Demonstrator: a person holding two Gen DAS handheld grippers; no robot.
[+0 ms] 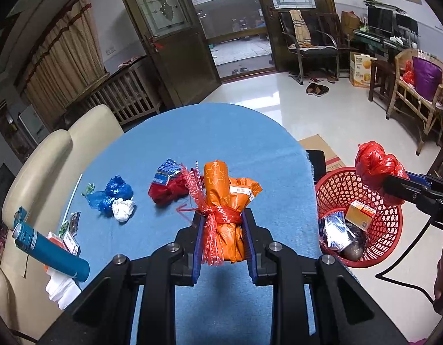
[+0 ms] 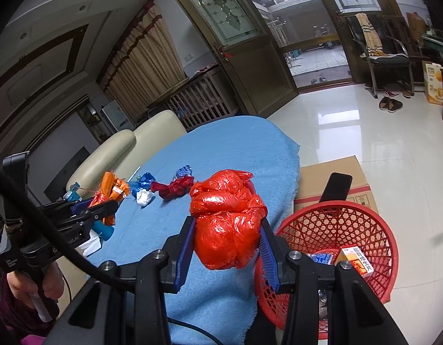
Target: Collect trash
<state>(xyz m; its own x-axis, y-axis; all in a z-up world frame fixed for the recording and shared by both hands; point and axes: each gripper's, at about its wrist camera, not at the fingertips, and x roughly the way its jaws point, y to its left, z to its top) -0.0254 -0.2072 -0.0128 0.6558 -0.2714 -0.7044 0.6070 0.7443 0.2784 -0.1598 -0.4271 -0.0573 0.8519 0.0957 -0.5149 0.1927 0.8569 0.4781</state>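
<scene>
Left hand-held gripper (image 1: 223,224) clamped on an orange wrapper bundle (image 1: 227,201) above the blue bench (image 1: 221,138); right hand-held gripper (image 2: 227,247) gripping a red bag wad (image 2: 225,221) beside the red basket (image 2: 374,230). Best released only once squarely over the rim; crumpled trash remains beyond.

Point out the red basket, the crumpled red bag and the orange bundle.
red basket (image 1: 388,230), left wrist view, on its mesh wall.
crumpled red bag (image 2: 227,224), right wrist view, on its middle.
orange bundle (image 1: 221,189), left wrist view, on its upper wrapper.
</scene>
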